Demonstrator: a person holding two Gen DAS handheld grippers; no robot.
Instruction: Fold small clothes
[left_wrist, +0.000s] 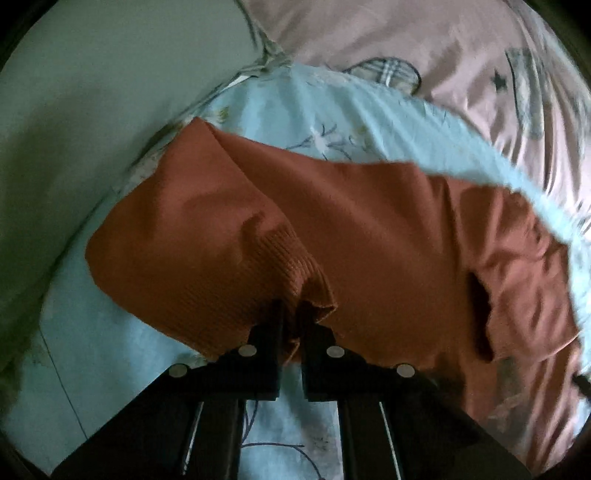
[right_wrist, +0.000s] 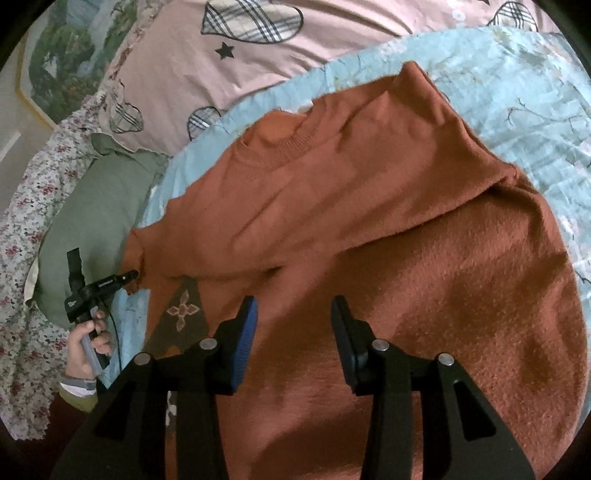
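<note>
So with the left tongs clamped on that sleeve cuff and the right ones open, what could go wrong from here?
1. The left tongs pinch only the edge of the ribbed cuff of the rust-orange knit sweater; a pull could slip it free.
2. The right tongs hover open over the body, so nothing pins it; the whole sweater may drag across the light blue floral sheet.
3. The sleeve looks bunched and could fold crooked.
</note>
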